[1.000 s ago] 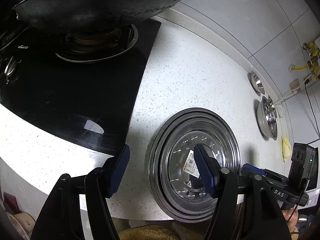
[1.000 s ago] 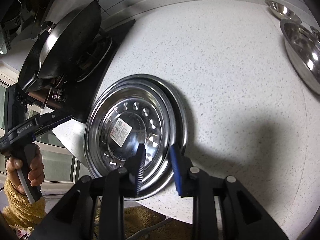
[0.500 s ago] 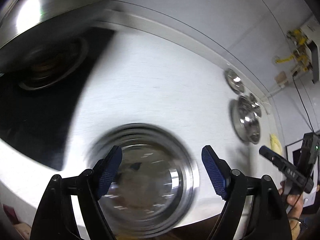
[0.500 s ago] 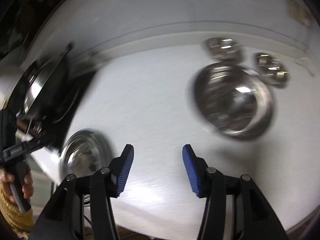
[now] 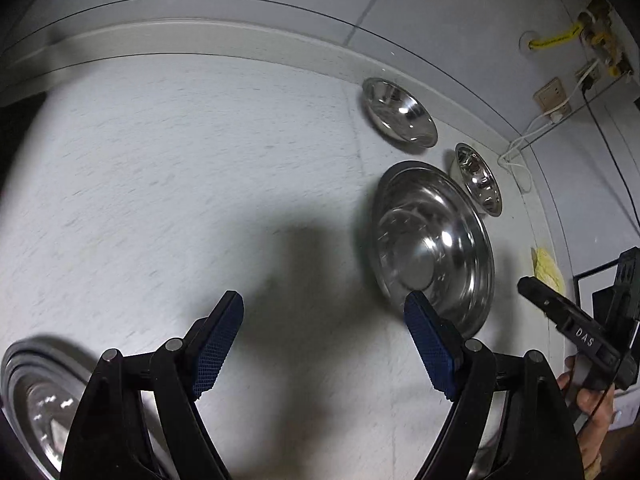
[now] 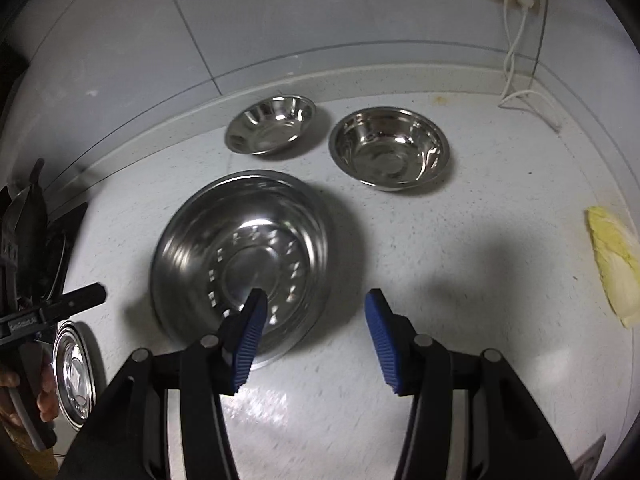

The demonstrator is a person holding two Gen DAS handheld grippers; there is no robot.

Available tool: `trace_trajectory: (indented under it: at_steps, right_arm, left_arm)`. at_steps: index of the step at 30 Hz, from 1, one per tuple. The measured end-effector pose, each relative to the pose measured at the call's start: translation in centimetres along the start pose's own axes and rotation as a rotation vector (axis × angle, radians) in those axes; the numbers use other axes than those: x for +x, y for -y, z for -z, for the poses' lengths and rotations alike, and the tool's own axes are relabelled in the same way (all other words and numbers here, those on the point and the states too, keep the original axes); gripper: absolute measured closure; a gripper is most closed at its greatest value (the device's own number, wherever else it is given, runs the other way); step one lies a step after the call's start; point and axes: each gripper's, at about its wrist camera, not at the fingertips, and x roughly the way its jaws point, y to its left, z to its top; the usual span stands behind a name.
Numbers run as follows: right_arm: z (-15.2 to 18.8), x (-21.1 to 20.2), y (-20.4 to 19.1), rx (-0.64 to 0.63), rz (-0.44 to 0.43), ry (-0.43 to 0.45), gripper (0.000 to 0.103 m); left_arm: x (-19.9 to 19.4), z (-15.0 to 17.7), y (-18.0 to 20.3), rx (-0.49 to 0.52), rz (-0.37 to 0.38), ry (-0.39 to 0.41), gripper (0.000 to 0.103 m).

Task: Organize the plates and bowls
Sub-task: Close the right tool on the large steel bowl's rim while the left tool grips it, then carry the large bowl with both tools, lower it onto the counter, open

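Spanning both views was the speckled white surface [image 6: 460,272], and on it the steel dishes waited in two groups. The largest of them, a wide stainless basin [image 6: 240,260], sat in the middle ground with two small steel bowls beyond it against the wall: the left small bowl [image 6: 270,124] and the right small bowl [image 6: 390,148], side by side and apart from each other, the basin just in front of them. Far off to the left, at the surface's near edge, lay the stacked plates [image 5: 36,392], well apart from the bowl group.

The right claw [image 6: 312,324] hung released and empty, its jaws standing apart with nothing between them but bare surface. The basin lay ahead and to its left; the left blue pad overlapped the basin's near rim in the view, though whether it touched could not be told. The left claw [image 5: 324,344] was likewise released and empty, wider spread, with the basin ahead and to its right, its right pad crossing the basin's near rim in the view.

By this reading the right hand was the nearer to the bowls, and the coming move turned on that basin's near rim. A round rim offers no long axis, so either jaw could straddle it wherever it came closest. A pale cabbage leaf [image 6: 616,268] lay off to the right, clear of the dishes.
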Motion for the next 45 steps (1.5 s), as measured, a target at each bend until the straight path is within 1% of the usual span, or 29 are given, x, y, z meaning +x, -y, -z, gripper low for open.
trace_trajectory:
  at_steps: [2,4,6,8,10,11,12,13,14,16,17,19,22,25,29,34,36,40,45]
  right_arm:
    - [-0.5,1.9,0.5,0.013,-0.025,-0.031,0.053]
    - [-0.8,3.7,0.8,0.013,-0.041,-0.068,0.054]
    - [-1.0,5.1,1.1,0.036,-0.065,-0.088,0.054]
    - [-1.1,6.2,1.5,0.058,-0.076,-0.104,0.054]
    - [-1.2,6.9,1.9,0.067,-0.082,-0.108,0.054]
    - [-1.3,7.2,2.0,0.072,-0.093,-0.105,0.057]
    - [-1.3,7.4,2.1,0.072,-0.097,-0.101,0.062]
    - [-1.3,7.6,2.1,0.073,-0.101,-0.104,0.077]
    - [-1.3,7.9,2.2,0.085,-0.11,-0.111,0.082]
    - [-1.3,8.0,2.3,0.095,-0.135,-0.109,0.087]
    - [-1.3,7.8,2.1,0.092,-0.133,-0.103,0.092]
    - [-1.2,7.4,1.7,0.087,-0.108,-0.095,0.092]
    - [-0.8,5.9,1.3,0.096,-0.13,-0.076,0.092]
    - [0.3,2.8,0.2,0.072,-0.134,-0.057,0.092]
    - [2.6,-1.6,-1.2,0.049,-0.14,-0.028,0.092]
    - [7.0,-6.9,-2.2,0.042,-0.137,-0.004,0.092]
    - [8.7,-8.2,-2.4,0.044,-0.128,-0.005,0.092]
    - [12.1,-9.0,-2.0,0.062,-0.117,-0.035,0.092]
    - [15.5,-7.4,0.2,0.122,-0.102,-0.096,0.092]
  left_arm:
    - [1.9,-1.0,1.3,0.006,-0.027,-0.011,0.025]
    - [3.3,-1.6,1.8,0.006,-0.022,-0.032,0.026]
    - [4.9,-2.4,1.9,-0.027,-0.025,-0.056,0.027]
    - [6.1,-2.7,1.7,-0.047,-0.025,-0.078,0.031]
    - [7.3,-3.1,2.0,-0.054,-0.027,-0.096,0.048]
    - [7.8,-3.2,2.0,-0.051,-0.026,-0.11,0.053]
    - [8.2,-3.3,2.0,-0.05,-0.026,-0.115,0.067]
    - [8.5,-3.4,2.2,-0.04,-0.026,-0.11,0.074]
    - [8.8,-3.6,2.5,-0.033,-0.007,-0.114,0.077]
    - [9.0,-3.6,2.6,-0.046,0.047,-0.125,0.094]
    - [8.9,-3.6,2.9,-0.039,0.054,-0.121,0.096]
    - [8.6,-3.5,3.1,-0.04,0.057,-0.113,0.096]
    - [7.3,-2.9,3.1,-0.053,0.087,-0.105,0.096]
    - [4.8,-1.5,3.2,-0.057,0.118,-0.098,0.096]
    - [1.1,2.0,3.8,-0.048,0.164,-0.092,0.096]
    - [-2.0,6.0,4.0,-0.048,0.223,-0.112,0.096]
    - [-3.0,7.7,4.2,-0.038,0.231,-0.113,0.096]
    - [-3.3,10.9,4.7,-0.017,0.227,-0.115,0.096]
    - [-0.8,14.2,5.3,0.01,0.197,-0.184,0.096]
